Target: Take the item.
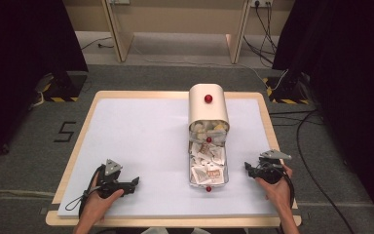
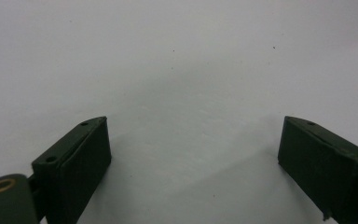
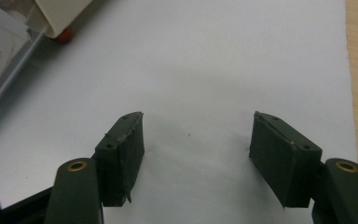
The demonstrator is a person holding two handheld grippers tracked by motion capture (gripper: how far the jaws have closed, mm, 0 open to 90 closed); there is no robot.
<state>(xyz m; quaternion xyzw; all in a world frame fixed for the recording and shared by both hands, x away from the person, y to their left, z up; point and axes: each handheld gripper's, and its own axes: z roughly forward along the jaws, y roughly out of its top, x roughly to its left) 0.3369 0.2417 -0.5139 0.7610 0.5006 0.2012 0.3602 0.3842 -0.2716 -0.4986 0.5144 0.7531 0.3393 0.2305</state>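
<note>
White table mat [image 1: 146, 141] carries an opened box [image 1: 208, 141] of packets at one o'clock from centre, untouched so far, while left gripper [image 1: 126, 186] and right gripper [image 1: 251, 169] rest spread, empty.

Grey carpeted floor [image 1: 24, 156] bearing a black numeral "5" marking [image 1: 64, 131]; black curtains [image 1: 24, 44] on both sides; pale wooden furniture panels [image 1: 175, 19] behind; black-and-yellow hazard-striped bases [image 1: 61, 90]; black cables [image 1: 307, 146] trailing right; light-wood-edged table [image 1: 73, 146].
</note>
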